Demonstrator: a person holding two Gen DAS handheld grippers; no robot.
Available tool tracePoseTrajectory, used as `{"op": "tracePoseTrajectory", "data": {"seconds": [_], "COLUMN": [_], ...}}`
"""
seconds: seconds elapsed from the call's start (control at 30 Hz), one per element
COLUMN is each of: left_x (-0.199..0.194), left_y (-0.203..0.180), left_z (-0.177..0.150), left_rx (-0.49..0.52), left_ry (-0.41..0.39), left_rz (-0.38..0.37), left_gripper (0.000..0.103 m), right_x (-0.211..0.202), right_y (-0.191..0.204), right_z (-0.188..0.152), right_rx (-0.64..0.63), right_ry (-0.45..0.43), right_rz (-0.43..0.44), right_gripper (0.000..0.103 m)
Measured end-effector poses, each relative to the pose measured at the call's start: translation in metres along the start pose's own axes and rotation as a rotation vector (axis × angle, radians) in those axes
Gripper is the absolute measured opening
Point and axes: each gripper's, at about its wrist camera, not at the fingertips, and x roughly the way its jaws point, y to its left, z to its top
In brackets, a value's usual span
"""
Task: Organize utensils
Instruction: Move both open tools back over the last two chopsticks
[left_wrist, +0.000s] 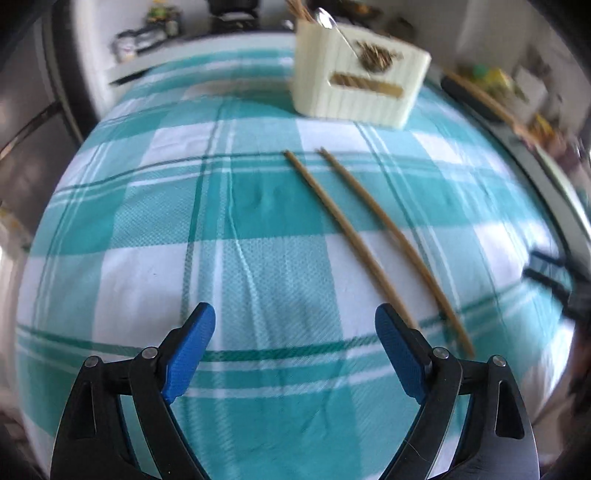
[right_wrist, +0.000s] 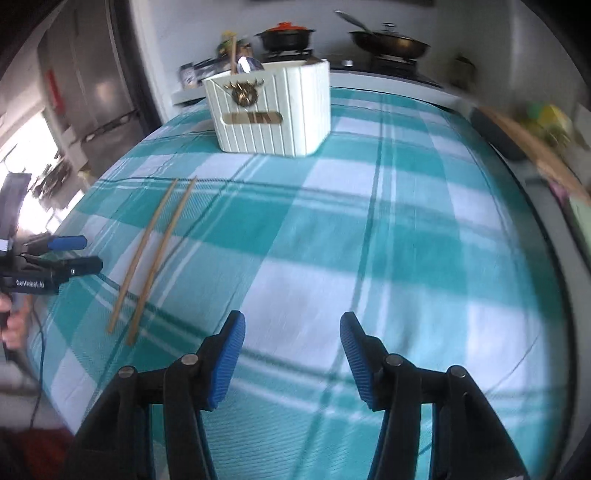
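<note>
Two wooden chopsticks (left_wrist: 345, 236) (right_wrist: 142, 251) lie side by side on the teal and white checked cloth (right_wrist: 369, 229). Behind them stands a cream ribbed bin (left_wrist: 354, 92) (right_wrist: 273, 122) holding a metal spoon (left_wrist: 327, 18) (right_wrist: 247, 64) and more sticks. My left gripper (left_wrist: 295, 317) (right_wrist: 94, 253) is open wide over the cloth, just left of the chopsticks' near ends, with nothing between its fingers. My right gripper (right_wrist: 291, 325) (left_wrist: 530, 264) is open too and empty, hovering to the right of the chopsticks.
A stove at the back carries a black pot with a red lid (right_wrist: 286, 35) and a frying pan (right_wrist: 391, 42). A wooden board (right_wrist: 535, 155) lies along the table's right edge. A steel fridge (right_wrist: 92, 74) stands left. A hand (right_wrist: 14, 325) grips the left tool.
</note>
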Motion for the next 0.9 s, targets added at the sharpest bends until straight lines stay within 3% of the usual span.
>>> {"op": "tracePoseTrajectory", "data": {"seconds": [0.17,0.37,0.63,0.9], "left_x": [0.004,0.017,0.022,0.022], "left_y": [-0.002,0.008,0.004,0.006], "left_z": [0.0,-0.004,-0.007,-0.007], "left_rx": [-0.027,-0.06,-0.036,-0.047], "left_ry": [-0.068,-0.069,-0.068,-0.073], "left_rz": [0.047,0.087,0.113,0.089], "left_gripper": [0.089,0.091,0.097,0.099], "right_x": [0.008,0.01,0.011,0.01], "right_y": [0.012,0.014,0.015,0.015], "right_z": [-0.012,-0.017,-0.017,-0.017], "right_rx": [0.029,0.031,0.026,0.025], "right_ry": [-0.036,-0.055,-0.053,-0.053], "right_rz": [-0.087,-0.135,-0.143,-0.142], "right_gripper": [0.055,0.055,0.055,0.055]}}
